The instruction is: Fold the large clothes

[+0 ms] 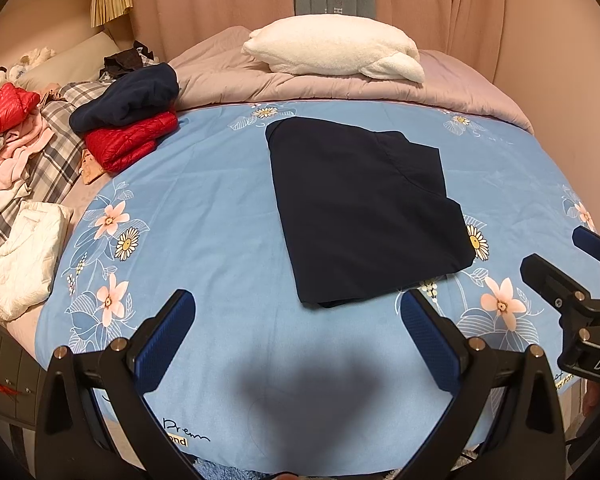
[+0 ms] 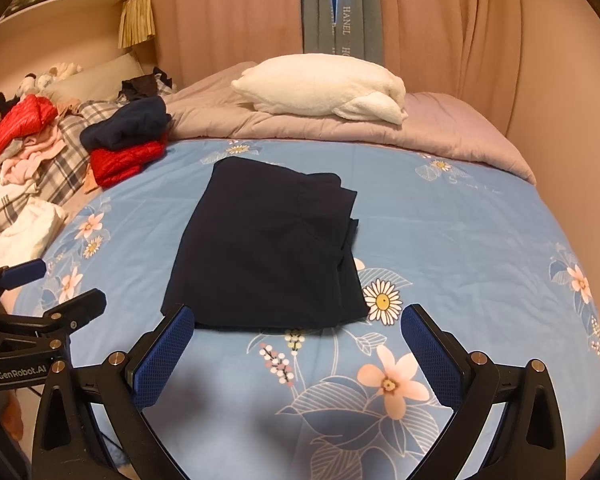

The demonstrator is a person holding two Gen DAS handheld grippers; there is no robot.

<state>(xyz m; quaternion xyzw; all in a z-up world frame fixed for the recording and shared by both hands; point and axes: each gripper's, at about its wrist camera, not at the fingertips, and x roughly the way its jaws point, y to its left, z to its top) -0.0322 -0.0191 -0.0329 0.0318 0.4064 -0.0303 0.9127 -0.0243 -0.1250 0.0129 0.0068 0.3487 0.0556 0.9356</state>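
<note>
A dark navy garment (image 1: 364, 208) lies folded into a flat rectangle on the blue floral sheet (image 1: 204, 208); it also shows in the right wrist view (image 2: 268, 248). My left gripper (image 1: 298, 308) is open and empty, just short of the garment's near edge. My right gripper (image 2: 298, 322) is open and empty, its left finger close to the garment's near left corner. The right gripper also shows at the right edge of the left wrist view (image 1: 560, 260). The left gripper shows at the left edge of the right wrist view (image 2: 60, 286).
A folded stack of a navy piece on a red puffer jacket (image 1: 128, 128) sits at the left. A loose pile of clothes (image 1: 16, 140) and a white folded garment (image 1: 28, 256) lie further left. A white pillow (image 1: 336, 48) rests on a pink comforter (image 1: 260, 80) behind.
</note>
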